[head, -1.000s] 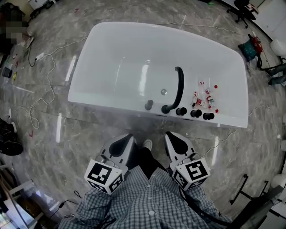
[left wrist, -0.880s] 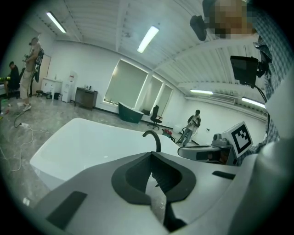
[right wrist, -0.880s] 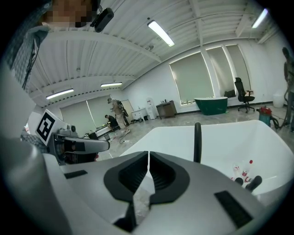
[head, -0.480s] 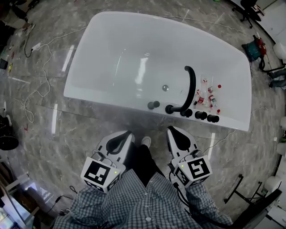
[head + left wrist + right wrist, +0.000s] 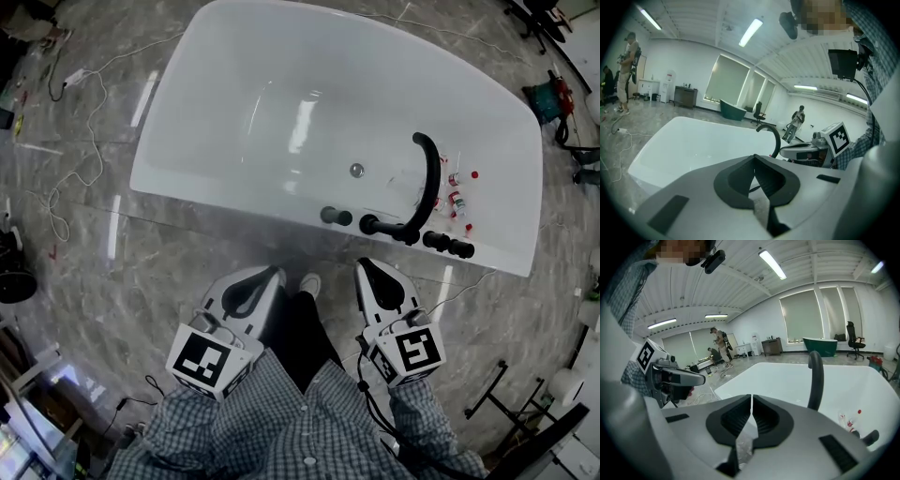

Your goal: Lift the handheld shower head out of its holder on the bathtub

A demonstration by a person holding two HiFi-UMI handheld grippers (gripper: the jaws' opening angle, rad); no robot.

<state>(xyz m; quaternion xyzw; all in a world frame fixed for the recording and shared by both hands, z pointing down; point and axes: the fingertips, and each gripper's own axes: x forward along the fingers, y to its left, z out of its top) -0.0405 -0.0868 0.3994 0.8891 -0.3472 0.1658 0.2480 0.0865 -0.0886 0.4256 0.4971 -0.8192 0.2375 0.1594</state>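
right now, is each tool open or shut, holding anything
Left tool: shut, holding nothing.
Right tool: shut, holding nothing.

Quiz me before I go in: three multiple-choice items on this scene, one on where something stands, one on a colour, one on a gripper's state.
1. Where on the tub do the black knobs stand?
A. on the far rim
B. on the near rim, by the person
C. at the left end

2. What colour is the curved spout?
A. black
B. white
C. green

3. How is the right gripper?
A. shut on the spout
B. wide open
C. shut and empty

Answers:
1. B: the knobs line the rim closest to the person.
2. A: the spout arcs dark against the white tub.
3. C: its jaws meet with nothing between them, short of the tub.
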